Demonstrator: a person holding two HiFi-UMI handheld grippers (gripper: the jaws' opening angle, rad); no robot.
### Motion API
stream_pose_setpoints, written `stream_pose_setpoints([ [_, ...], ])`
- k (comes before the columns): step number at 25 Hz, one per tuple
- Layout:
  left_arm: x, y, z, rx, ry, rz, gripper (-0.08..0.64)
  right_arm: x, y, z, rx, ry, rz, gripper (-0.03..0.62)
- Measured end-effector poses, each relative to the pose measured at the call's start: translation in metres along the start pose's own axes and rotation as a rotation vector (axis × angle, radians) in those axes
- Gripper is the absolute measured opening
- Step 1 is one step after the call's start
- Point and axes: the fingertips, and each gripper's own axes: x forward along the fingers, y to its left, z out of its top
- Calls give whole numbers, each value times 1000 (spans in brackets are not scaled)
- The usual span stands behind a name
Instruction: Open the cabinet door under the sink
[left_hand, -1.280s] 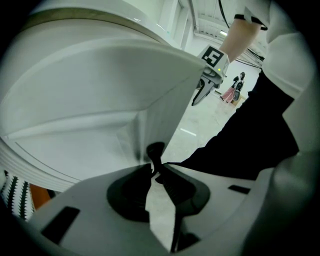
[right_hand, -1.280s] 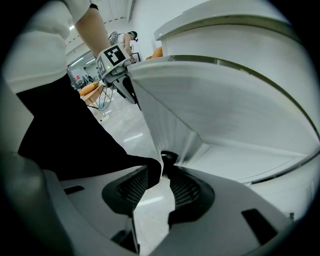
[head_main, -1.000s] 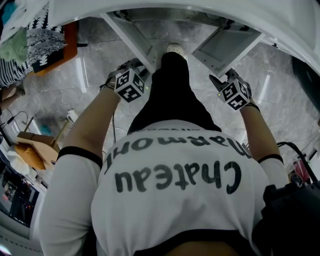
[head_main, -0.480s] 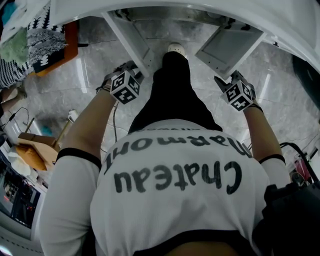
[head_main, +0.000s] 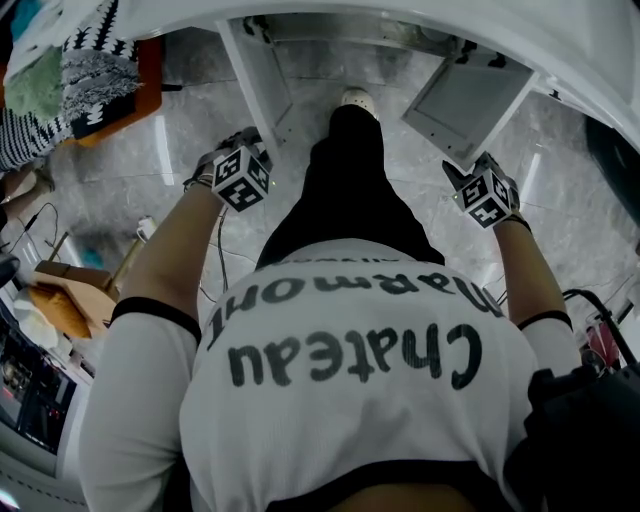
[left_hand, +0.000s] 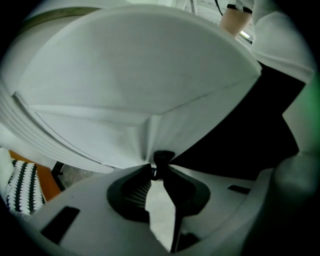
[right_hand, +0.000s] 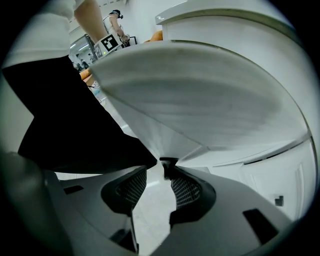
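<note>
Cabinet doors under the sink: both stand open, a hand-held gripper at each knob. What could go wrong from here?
1. The right hand-held gripper is opening its jaws around the right knob; freed, the right door may swing back toward the person's leg.
2. The left hand-held gripper pinches the left knob only at its jaw tips, so it may slip off.

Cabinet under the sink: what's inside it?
Between the left door and right door, only grey marbled floor and the person's shoe show. The white counter rim hides the cabinet's deeper part.
</note>
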Motion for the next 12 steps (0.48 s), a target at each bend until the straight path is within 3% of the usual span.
stream_pose_setpoints([
  [12, -5, 3, -13, 8, 2, 21, 57, -2, 0, -12, 10, 34, -10, 150],
])
